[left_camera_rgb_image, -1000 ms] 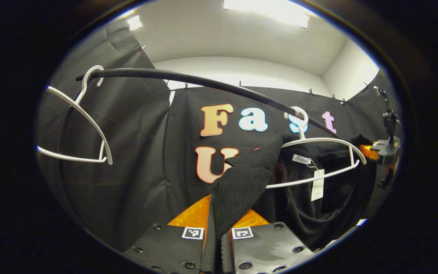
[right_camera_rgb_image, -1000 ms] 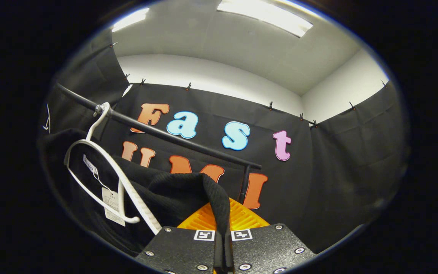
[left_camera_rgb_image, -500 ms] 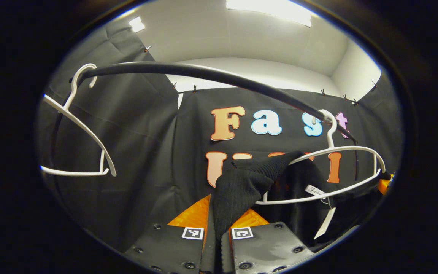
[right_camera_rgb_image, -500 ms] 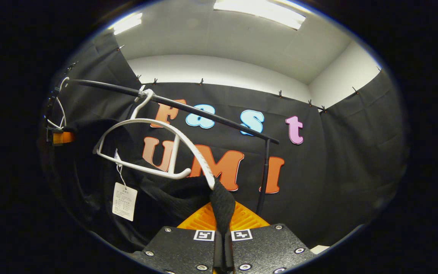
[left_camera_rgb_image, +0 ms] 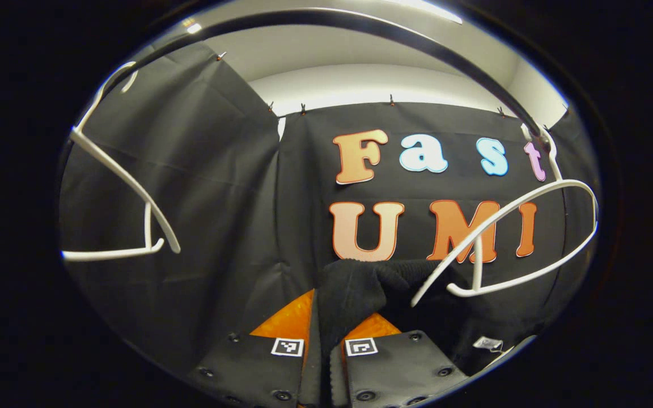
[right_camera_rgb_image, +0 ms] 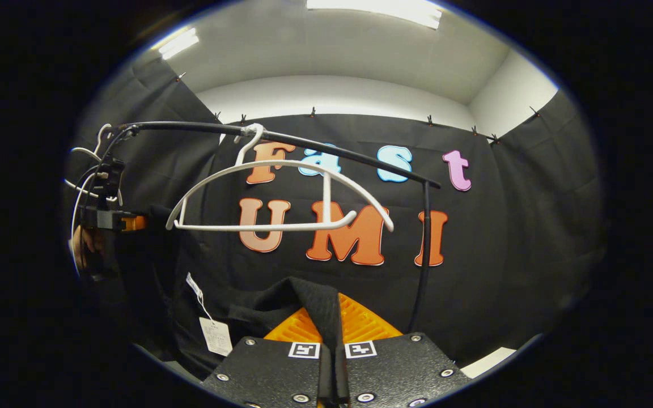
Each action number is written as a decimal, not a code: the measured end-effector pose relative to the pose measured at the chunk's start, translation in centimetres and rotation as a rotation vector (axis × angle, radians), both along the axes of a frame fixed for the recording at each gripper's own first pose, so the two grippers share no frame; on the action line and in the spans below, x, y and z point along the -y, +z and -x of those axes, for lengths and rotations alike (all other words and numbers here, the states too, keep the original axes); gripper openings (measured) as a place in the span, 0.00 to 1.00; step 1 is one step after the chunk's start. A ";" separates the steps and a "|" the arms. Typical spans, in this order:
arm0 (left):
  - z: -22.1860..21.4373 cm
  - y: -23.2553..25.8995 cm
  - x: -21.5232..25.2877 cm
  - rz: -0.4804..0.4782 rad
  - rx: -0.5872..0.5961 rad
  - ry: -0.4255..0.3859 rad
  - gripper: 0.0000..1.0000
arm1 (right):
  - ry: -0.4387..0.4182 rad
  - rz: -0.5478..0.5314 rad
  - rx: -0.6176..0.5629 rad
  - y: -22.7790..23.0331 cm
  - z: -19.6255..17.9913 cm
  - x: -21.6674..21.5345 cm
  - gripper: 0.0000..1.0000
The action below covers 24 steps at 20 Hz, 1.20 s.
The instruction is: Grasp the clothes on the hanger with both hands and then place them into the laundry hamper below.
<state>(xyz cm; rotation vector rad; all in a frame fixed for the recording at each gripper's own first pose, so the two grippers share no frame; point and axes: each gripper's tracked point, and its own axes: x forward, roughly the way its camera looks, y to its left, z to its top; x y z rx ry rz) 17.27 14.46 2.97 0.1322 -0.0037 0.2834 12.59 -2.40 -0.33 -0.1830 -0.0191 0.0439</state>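
Note:
A black knit garment point(left_camera_rgb_image: 355, 283) hangs stretched between my two grippers, below a bare white hanger point(left_camera_rgb_image: 477, 266). My left gripper point(left_camera_rgb_image: 326, 345) is shut on one end of the cloth. In the right gripper view, my right gripper point(right_camera_rgb_image: 329, 362) is shut on the garment point(right_camera_rgb_image: 304, 300) at the other end. The bare hanger point(right_camera_rgb_image: 258, 228) hangs from the black rail point(right_camera_rgb_image: 179, 127) above the cloth. My left gripper point(right_camera_rgb_image: 145, 221) shows far left with a hand point(right_camera_rgb_image: 85, 243) behind it. A white paper tag point(right_camera_rgb_image: 216, 334) dangles from the garment.
A second bare white hanger point(left_camera_rgb_image: 111, 254) hangs at the left end of the rail point(left_camera_rgb_image: 417, 38). The rail's upright post point(right_camera_rgb_image: 424, 255) stands just right of my right gripper. Black cloth walls close in behind and on both sides.
Both grippers have come down with the garment in them. The cloth has slid off the hanger, which now hangs bare above. The tag has dropped lower.

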 end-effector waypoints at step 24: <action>11.8 -28.7 -0.4 0.073 -0.567 0.012 0.13 | 0.106 -0.044 -0.629 -29.2 5.8 -7.2 0.03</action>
